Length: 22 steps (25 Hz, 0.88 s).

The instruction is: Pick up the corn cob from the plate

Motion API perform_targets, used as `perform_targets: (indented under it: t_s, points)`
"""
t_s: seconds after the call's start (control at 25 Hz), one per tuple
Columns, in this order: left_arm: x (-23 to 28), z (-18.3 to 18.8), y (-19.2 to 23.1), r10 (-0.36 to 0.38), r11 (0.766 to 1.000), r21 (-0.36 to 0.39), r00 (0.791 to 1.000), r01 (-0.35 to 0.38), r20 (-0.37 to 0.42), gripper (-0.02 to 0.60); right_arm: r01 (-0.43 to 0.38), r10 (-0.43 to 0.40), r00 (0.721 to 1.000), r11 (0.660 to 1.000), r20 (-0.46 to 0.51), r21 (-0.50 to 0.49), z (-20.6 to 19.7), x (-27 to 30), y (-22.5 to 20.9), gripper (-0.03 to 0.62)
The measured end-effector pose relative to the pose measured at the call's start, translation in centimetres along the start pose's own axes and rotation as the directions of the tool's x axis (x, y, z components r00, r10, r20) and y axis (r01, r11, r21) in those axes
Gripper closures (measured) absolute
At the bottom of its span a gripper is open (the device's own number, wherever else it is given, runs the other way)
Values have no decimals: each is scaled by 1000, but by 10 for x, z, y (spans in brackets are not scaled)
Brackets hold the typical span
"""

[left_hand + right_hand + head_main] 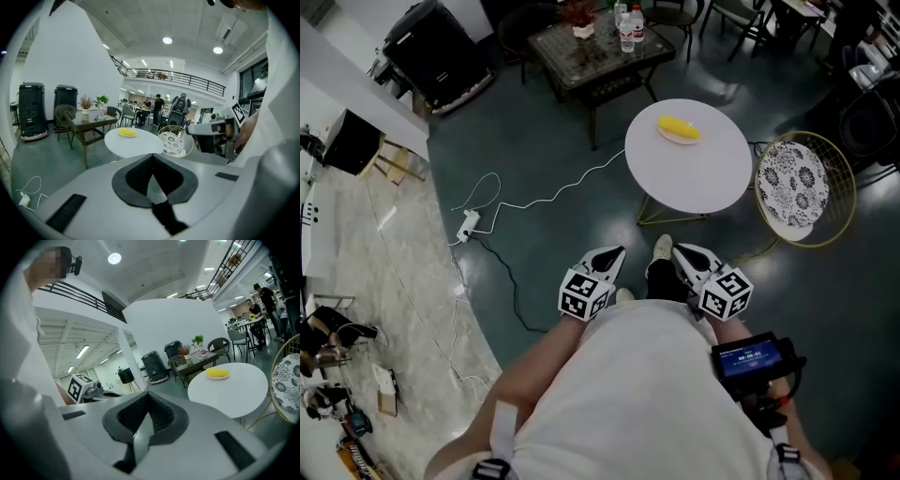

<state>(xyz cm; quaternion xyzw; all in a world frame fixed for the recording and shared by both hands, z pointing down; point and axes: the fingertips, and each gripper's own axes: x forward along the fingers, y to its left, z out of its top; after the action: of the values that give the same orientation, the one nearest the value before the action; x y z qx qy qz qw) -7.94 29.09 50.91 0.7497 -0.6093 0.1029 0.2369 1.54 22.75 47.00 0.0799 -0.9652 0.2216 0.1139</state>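
Note:
A yellow corn cob [679, 127] lies on a small pale plate [678, 139] at the far side of a round white table [703, 178]. My left gripper [617, 253] and right gripper [678, 251] hover side by side close to my body, well short of the table, both shut and holding nothing. In the left gripper view the left gripper [152, 157] points toward the corn cob [127, 132] on the table [136, 145]. From the right gripper [149, 397], the corn cob [218, 372] shows ahead to the right on the table [234, 392].
A gold wire chair with a patterned cushion [794, 190] stands right of the table. A dark coffee table with bottles [591, 52] sits beyond it. A white cable and power strip [469, 225] lie on the floor at left. People sit far back [147, 105].

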Motion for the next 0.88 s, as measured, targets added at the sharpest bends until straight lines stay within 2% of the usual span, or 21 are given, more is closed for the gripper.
perform_targets:
  t_s: [0.32,0.88]
  points:
    - [21,8,15,-1,1000,15,1000,1,-14,574,14,-14,1000,1000,-7,24,-1,15,-24,585]
    - [17,17,21,3,1000,6,1000,-3,-16,574,56,-55,998,997,-18,49,6,14,-28,585]
